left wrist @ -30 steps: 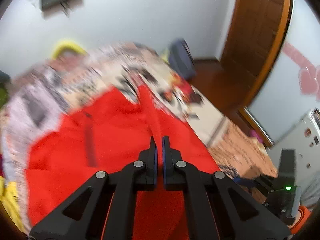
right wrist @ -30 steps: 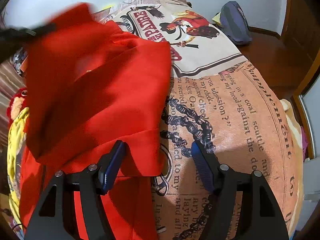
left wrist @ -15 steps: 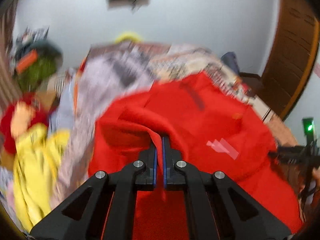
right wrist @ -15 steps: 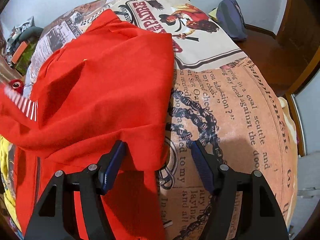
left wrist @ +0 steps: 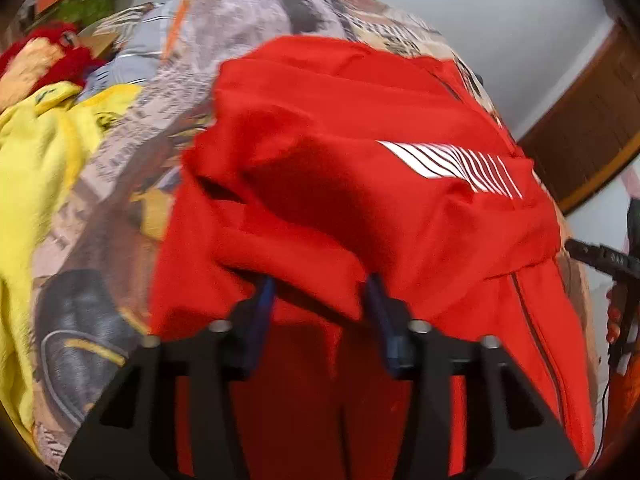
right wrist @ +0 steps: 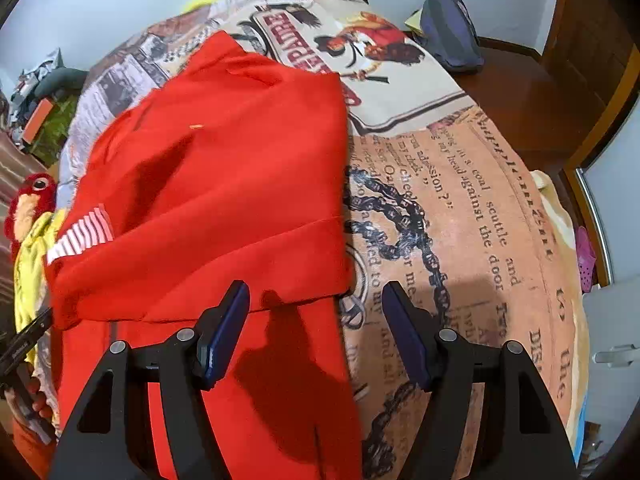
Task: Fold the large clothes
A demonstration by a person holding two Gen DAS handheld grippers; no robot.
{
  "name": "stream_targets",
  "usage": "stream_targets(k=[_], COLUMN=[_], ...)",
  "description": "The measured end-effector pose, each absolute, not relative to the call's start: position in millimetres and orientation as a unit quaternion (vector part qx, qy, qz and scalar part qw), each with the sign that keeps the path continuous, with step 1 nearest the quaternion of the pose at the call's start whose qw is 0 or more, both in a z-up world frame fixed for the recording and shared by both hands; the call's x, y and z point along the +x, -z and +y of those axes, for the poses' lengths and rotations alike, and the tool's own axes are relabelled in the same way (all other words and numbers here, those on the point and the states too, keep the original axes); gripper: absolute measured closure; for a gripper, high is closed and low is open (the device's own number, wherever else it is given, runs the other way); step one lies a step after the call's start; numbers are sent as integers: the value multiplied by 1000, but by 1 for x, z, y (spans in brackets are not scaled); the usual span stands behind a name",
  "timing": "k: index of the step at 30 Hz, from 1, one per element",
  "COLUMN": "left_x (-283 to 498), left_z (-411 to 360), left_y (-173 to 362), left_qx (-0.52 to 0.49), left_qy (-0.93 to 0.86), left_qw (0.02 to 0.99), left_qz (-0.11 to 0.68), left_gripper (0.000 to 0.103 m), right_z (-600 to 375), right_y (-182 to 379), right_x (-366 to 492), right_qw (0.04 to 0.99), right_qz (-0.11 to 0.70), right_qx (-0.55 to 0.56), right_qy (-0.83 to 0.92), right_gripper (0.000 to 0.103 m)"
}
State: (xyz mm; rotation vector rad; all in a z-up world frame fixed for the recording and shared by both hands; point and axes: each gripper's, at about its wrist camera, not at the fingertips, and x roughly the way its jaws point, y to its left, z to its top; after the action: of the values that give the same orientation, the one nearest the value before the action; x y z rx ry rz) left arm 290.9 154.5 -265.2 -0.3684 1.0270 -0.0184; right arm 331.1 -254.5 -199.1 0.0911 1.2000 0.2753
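A large red garment [left wrist: 360, 184] with a white striped patch [left wrist: 456, 164] lies partly folded on the printed bedspread [right wrist: 460, 184]; it also shows in the right wrist view [right wrist: 224, 184]. My left gripper [left wrist: 320, 292] is open, its jaws spread, and a folded edge of the red cloth drapes over the fingertips. My right gripper [right wrist: 316, 292] is open and empty just above the garment's near right edge.
A yellow garment [left wrist: 36, 160] and a red plush toy [left wrist: 44, 56] lie at the left of the bed. A dark blue bag [right wrist: 452, 28] sits on the wooden floor beyond the bed's far corner. A wooden door [left wrist: 592, 112] stands at right.
My left gripper was shut on the red cloth, carried it across and down to the left, and has now opened, letting the fold drop. The right gripper stayed open and nearly still.
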Motion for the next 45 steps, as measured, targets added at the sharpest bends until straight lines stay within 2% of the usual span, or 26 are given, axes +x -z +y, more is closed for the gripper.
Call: stream_targets(k=[6,14,16,17,18,19,23,30,34,36,39,45], left_x=[276,295,303,307,311,314,318,299,282,275,273,274], left_z=[198,216,210,207,201,196,172,162,176,183,194,207], left_y=[264,295,302,303,302,299,272,186,137,129,144,233], left_qx=[-234,-358,-358,-345,-315,-288,-188,-93,-96,-96,-109,-142], left_qy=[-13,39,37,29,13,2,-12,-38,-51,-62,-66,-58], left_qw=[852,797,793,796,804,812,852,916,945,951,942,883], left_qz=[469,485,491,497,504,508,489,389,307,288,310,443], left_gripper=[51,51,57,69,85,91,98,100,100,100,100,99], right_z=[-245,-220,-213,-209,-205,-201,-188,-182,-174,-169,-163,-161], right_y=[181,179,180,181,183,185,190,186,181,184,196,223], right_x=[321,318,316,316,315,315,311,312,315,318,320,319], right_qw=[826,821,818,817,815,813,810,810,814,814,805,783], right_qz=[544,544,547,549,552,555,559,557,550,550,563,595], right_qx=[49,65,63,60,55,50,23,23,27,22,16,3], right_qy=[-144,-161,-165,-167,-169,-171,-177,-182,-188,-186,-187,-184], right_gripper=[37,37,37,37,37,37,37,37,37,36,36,36])
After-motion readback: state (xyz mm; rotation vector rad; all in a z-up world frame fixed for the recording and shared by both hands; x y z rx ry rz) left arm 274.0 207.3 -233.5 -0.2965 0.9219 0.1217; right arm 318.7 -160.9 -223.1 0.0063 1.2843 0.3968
